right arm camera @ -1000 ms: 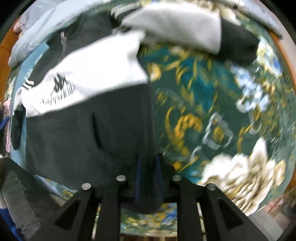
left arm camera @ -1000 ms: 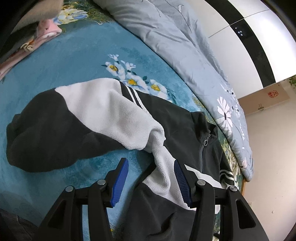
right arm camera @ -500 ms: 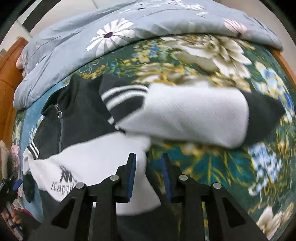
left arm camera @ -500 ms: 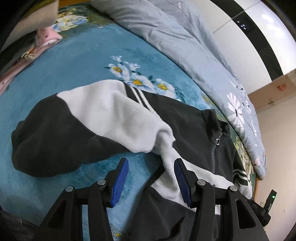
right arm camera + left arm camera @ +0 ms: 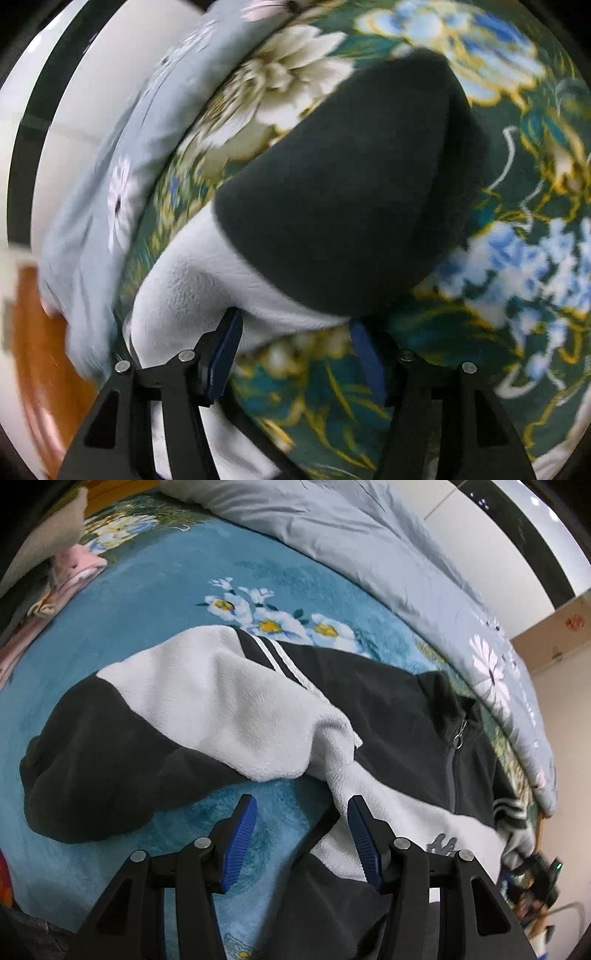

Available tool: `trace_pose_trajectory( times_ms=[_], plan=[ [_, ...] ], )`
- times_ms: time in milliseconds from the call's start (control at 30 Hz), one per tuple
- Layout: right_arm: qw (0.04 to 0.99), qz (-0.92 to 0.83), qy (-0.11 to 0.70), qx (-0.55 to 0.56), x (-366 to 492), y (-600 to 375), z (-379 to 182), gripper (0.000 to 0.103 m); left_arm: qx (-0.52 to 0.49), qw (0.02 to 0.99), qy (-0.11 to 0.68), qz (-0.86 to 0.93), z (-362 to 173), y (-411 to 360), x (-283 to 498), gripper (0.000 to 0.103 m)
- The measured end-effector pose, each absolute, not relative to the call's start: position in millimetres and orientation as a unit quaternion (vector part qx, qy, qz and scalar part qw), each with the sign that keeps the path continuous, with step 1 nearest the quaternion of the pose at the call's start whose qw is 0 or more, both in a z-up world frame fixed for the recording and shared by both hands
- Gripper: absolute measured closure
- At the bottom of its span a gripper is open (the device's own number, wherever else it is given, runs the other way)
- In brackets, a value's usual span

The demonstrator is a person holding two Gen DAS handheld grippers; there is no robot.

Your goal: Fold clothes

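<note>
Looking down, we see our left gripper (image 5: 301, 806) apart over the fleece jacket's (image 5: 388, 709) side edge, and our right gripper (image 5: 295, 332) opening, empty, just near its sleeve (image 5: 332, 192).

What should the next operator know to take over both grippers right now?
Left gripper: jaws open, nothing held, over the blue floral blanket by the armpit of the black-and-white fleece zip jacket.
Right gripper: jaws opening, nothing gripped; the white-and-black fleece sleeve lies just ahead of them.
Done: jacket flat, zip up, sleeves spread out.
Left: fold both sleeves in, then the body.
</note>
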State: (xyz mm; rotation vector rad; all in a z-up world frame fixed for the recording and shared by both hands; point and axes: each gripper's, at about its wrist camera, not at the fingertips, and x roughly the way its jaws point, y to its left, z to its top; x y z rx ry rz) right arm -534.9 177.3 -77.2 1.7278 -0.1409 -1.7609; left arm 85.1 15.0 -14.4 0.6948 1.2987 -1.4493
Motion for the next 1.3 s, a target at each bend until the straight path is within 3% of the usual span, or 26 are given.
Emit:
trace_pose_trajectory(
  times_ms=[367, 500, 633, 900, 1133, 1300],
  plan=[
    [0.358, -0.75, -0.066, 0.552, -588, 110, 0, 0.041, 0.274, 0.52, 0.555, -0.588, -19, 12, 100, 0.048],
    [0.335, -0.766, -0.025, 0.549, -589, 123, -9, 0.041, 0.273, 0.518, 0.559, -0.587, -22, 11, 100, 0.048],
    [0.302, -0.75, -0.039, 0.586, -587, 151, -42, 0.041, 0.286, 0.516, 0.552, -0.589, -22, 10, 96, 0.048],
    [0.348, -0.711, -0.006, 0.612, -559, 148, -64, 0.042, 0.293, 0.514, 0.554, -0.585, -25, 7, 93, 0.048],
    [0.361, -0.742, -0.011, 0.565, -577, 91, -28, 0.042, 0.303, 0.516, 0.55, -0.582, -28, 6, 90, 0.048],
    [0.402, -0.741, 0.029, 0.537, -569, 42, -6, 0.042, 0.303, 0.519, 0.551, -0.579, -30, 6, 92, 0.048]
  ],
)
